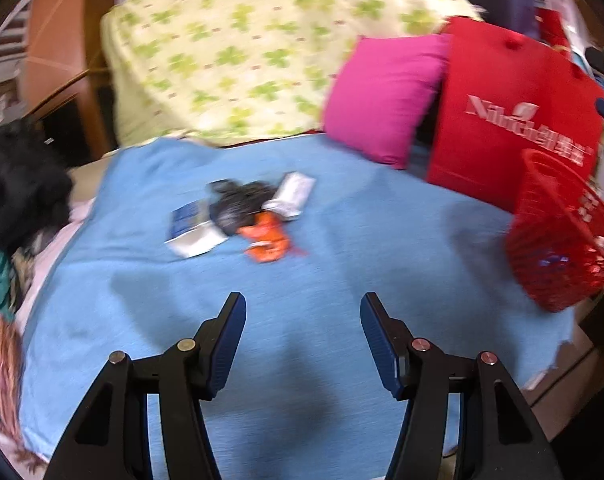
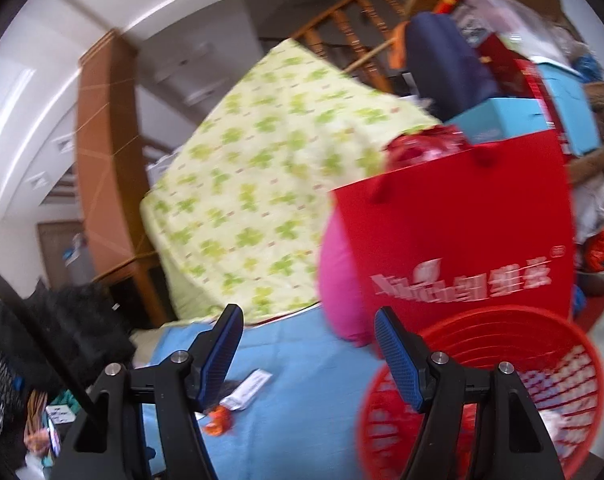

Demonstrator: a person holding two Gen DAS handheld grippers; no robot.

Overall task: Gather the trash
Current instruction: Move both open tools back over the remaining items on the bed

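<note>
**A:** Left wrist view. What does the step in hand call for?

**B:** A pick from the trash pile (image 1: 242, 210) on the blue cloth (image 1: 341, 280): a white-and-blue carton (image 1: 192, 228), a dark crumpled bag (image 1: 240, 204), a white tube-like packet (image 1: 292, 194) and an orange wrapper (image 1: 268, 238), all touching or overlapping. Best to single out one edge piece, likely the orange wrapper nearest the camera, and come down with the pads either side of it so the cloth is not pinched too. The frame is blurred, so which pieces overlap is uncertain.

**A:** And the left gripper (image 1: 303, 312)?

**B:** About half open, holding nothing, touching nothing; it hangs above bare cloth, short of the pile. The red basket (image 1: 557, 236) stands at the right edge of the cloth, in front of a red paper bag (image 1: 513, 120) and beside a pink cushion (image 1: 381, 96).

**A:** Right wrist view?

**B:** The right gripper (image 2: 309, 332) is moderately wide and empty, raised near the basket's rim (image 2: 481, 316). Pale scraps already lie inside the basket. The pile lies low left, partly hidden behind the left finger (image 2: 218, 356).
</note>
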